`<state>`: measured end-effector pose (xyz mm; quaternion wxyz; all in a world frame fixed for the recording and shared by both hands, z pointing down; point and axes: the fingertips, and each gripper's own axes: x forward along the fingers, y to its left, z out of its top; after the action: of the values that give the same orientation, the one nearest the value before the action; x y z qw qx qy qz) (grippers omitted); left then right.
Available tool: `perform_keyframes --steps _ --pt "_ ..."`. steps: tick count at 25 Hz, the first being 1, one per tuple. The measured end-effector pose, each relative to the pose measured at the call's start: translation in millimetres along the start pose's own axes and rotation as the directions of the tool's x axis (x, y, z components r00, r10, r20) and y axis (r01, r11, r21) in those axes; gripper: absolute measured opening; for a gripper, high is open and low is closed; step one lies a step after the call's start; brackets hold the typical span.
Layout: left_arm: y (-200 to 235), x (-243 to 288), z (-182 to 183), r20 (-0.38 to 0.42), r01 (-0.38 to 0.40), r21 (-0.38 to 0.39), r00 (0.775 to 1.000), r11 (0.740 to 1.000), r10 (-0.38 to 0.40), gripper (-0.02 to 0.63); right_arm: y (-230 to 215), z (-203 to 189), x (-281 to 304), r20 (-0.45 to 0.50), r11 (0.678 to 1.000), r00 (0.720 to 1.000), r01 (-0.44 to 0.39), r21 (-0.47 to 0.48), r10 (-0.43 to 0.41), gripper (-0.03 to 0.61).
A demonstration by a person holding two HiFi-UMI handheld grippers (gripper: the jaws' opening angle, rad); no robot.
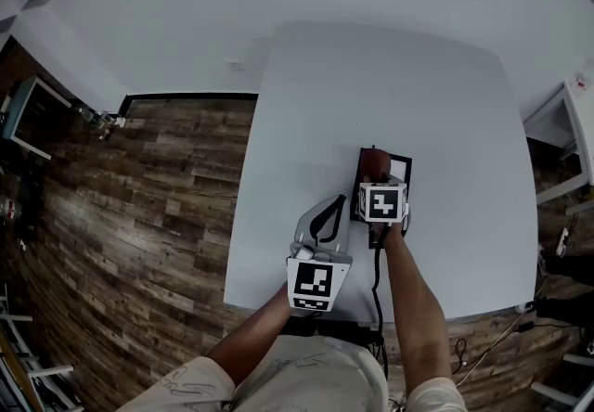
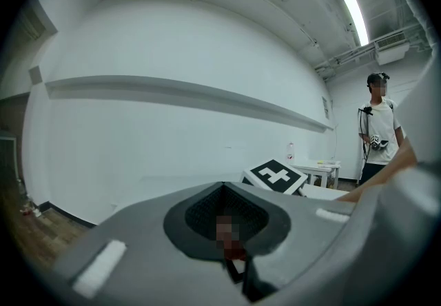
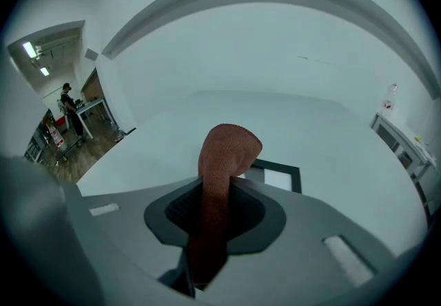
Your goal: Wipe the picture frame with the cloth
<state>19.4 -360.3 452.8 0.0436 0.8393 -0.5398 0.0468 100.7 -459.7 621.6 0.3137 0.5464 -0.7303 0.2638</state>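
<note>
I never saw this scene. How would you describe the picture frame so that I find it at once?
Find the large white table. Near its front edge, under the right tool, lies the picture frame. Unlike the reddish cloth over it, it is a black-rimmed rectangle.

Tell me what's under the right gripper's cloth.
The black picture frame lies flat on the table below the cloth. Its far corner shows; its near part is covered by cloth and right gripper.

The picture frame (image 1: 401, 165) lies flat on the surface (image 1: 306, 122), right of centre and toward the near edge. The cloth (image 1: 374, 162), between the jaws of the right claw (image 3: 220, 205), is over the frame's left side. The left claw (image 1: 325, 215) is left of the frame, nearer the front edge and apart from it.
</note>
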Motion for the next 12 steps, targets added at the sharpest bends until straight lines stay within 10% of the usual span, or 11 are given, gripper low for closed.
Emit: perform_keyframes --steps 12 --pt "-2.3 -3.0 -3.8 -0.007 0.008 -0.004 1.0 1.0 -0.008 0.0 -9.8 -34.1 11.2 -0.086 0.999 0.995 0.049 0.018 -0.047 0.104"
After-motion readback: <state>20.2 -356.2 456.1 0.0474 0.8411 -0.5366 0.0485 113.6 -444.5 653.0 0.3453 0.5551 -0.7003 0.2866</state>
